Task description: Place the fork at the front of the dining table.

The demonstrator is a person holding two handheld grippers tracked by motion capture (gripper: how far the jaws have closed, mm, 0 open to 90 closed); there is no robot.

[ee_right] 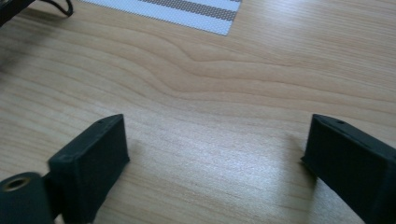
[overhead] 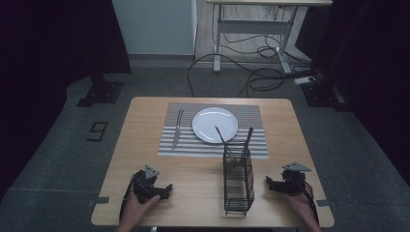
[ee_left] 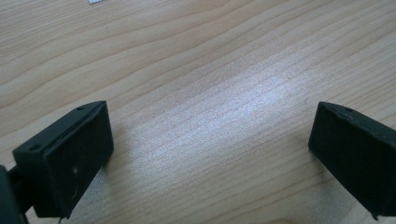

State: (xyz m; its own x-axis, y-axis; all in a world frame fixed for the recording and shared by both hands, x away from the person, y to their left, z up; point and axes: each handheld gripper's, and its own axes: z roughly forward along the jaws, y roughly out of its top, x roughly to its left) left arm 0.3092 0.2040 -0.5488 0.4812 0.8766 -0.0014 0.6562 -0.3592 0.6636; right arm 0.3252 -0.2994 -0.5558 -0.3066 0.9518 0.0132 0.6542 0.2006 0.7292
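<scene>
A white plate [overhead: 215,123] lies on a grey-striped placemat [overhead: 213,129] at the table's middle back. A fork [overhead: 177,128] rests on the mat left of the plate. A black wire cutlery basket [overhead: 238,178] stands at the front centre-right, with utensil handles [overhead: 250,135] sticking out of its far end. My left gripper [overhead: 167,189] rests on the table at the front left, and its jaws are open over bare wood [ee_left: 210,135]. At the front right, right of the basket, my right gripper [overhead: 269,182] sits open with nothing between its jaws [ee_right: 215,154].
The wooden table [overhead: 145,145] has bare wood at the front left and along its right side. Beyond it, on the grey floor, stand a desk frame [overhead: 251,29] with loose cables [overhead: 261,72] and a white cabinet [overhead: 154,26].
</scene>
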